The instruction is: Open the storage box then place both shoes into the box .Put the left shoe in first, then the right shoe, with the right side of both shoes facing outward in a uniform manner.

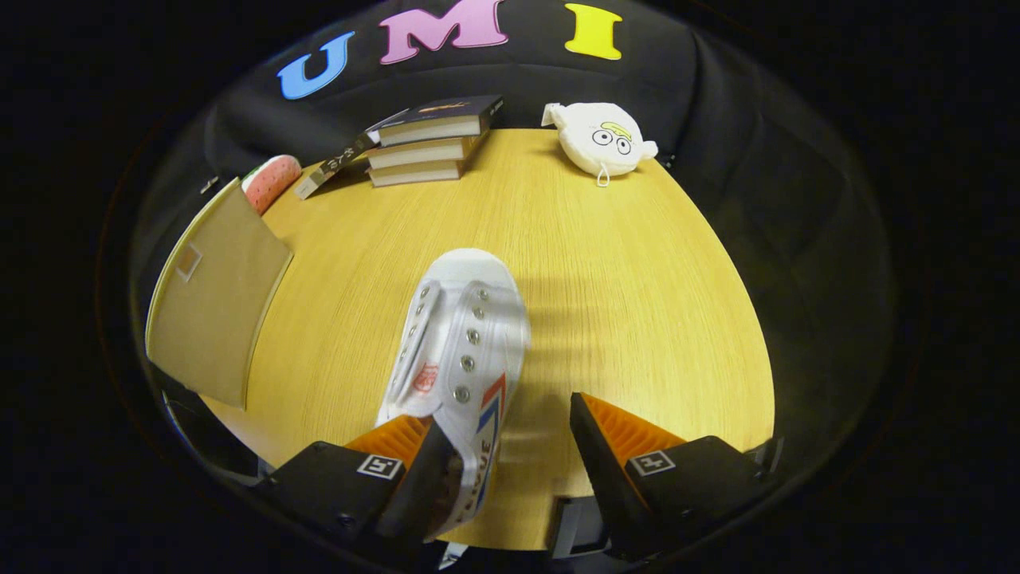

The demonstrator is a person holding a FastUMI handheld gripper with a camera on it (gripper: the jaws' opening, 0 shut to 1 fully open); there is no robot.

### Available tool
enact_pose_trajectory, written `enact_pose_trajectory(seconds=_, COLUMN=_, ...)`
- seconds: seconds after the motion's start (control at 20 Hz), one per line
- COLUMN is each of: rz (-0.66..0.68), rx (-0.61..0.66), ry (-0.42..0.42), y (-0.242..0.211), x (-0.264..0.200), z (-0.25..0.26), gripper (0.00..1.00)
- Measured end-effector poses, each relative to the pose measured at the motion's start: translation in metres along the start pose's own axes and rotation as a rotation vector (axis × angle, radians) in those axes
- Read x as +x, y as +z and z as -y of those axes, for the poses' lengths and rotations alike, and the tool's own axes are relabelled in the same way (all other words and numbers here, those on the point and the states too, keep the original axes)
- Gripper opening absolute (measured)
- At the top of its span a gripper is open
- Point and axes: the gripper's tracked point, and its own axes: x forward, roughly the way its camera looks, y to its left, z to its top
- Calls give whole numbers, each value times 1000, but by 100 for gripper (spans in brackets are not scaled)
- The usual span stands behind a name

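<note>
Yellow wood table (606, 263) fills my feed. On it, left of the white shoe (466, 335), I see the tan box lid (215, 303); beyond the shoe, stacked books (426, 139) and a white plush (602, 139). My gripper (510, 434) is spread wide, the shoe's heel against one finger, the other clear.

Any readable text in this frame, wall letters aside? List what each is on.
"UE": end of the side lettering on the shoe, which lies between the open gripper's fingers; rest unclear.
Red stamp on the tongue: too blurred.
Leaning book's spine: too small.
Patch on the brown box: unreadable.
</note>
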Motion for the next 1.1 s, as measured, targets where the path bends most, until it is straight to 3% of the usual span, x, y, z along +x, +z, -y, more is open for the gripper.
enact_pose_trajectory(seconds=0.1, rz=30, rx=44, ry=50, y=8, x=4, z=-18, gripper=78)
enact_pose_trajectory(seconds=0.15, rz=39, rx=39, ry=34, y=7, x=6, z=-18, gripper=58)
enact_pose_trajectory(seconds=0.2, rz=47, rx=35, ry=21, y=7, x=4, z=-18, gripper=50)
enact_pose_trajectory(seconds=0.3, rz=49, rx=72, ry=-14, y=8, x=3, z=-11, gripper=47)
enact_pose_trajectory(seconds=0.45, rz=45, rx=154, ry=-68, y=14, x=8, z=8, gripper=9)
enact_pose_trajectory(seconds=0.65, rz=28, rx=158, ry=-44, y=19, x=-1, z=5, gripper=5)
enact_pose_trajectory(seconds=1.1, rz=111, rx=218, ry=-16, y=91, x=-89, z=-42, gripper=5)
